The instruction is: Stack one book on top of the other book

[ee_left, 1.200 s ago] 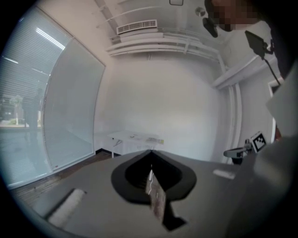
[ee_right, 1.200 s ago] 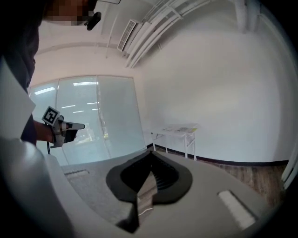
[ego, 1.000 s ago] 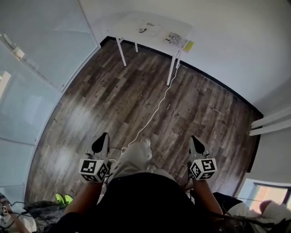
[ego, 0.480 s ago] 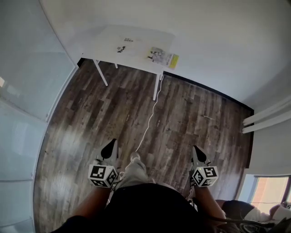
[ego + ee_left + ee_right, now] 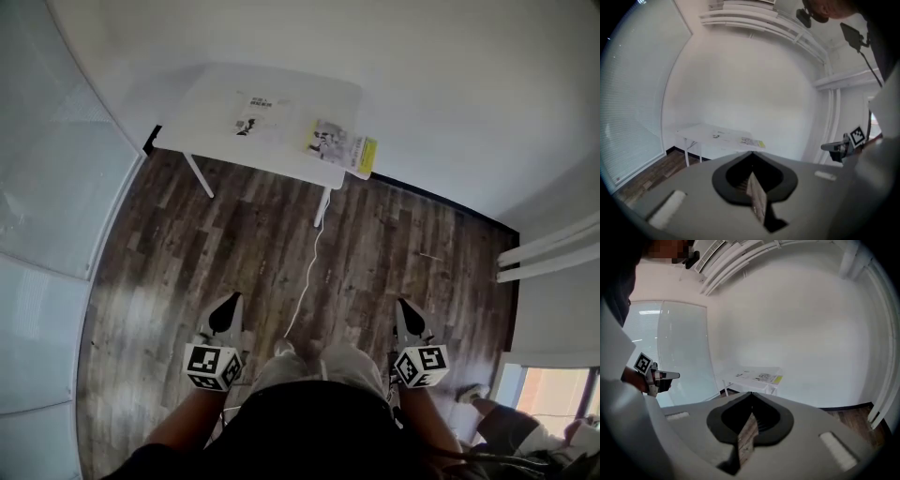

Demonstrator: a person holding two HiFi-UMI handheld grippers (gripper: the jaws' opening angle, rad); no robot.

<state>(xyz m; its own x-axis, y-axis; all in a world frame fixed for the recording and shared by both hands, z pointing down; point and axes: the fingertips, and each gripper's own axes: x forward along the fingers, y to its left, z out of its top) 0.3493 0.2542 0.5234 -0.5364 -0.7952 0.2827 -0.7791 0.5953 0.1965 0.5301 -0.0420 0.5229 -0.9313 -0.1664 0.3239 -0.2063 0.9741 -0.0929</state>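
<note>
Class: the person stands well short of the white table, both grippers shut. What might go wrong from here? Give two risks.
1. The white cable lies across the floor between the table and the person; it may trip them.
2. The yellow-edged book seems to overhang the table's right edge, so a clumsy nudge from the left gripper or right gripper might push it off.

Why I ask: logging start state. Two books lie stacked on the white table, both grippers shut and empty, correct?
Not stacked: the head view shows the white book and yellow-edged book lying apart on the white table. The left gripper and right gripper are shut, empty.
</note>
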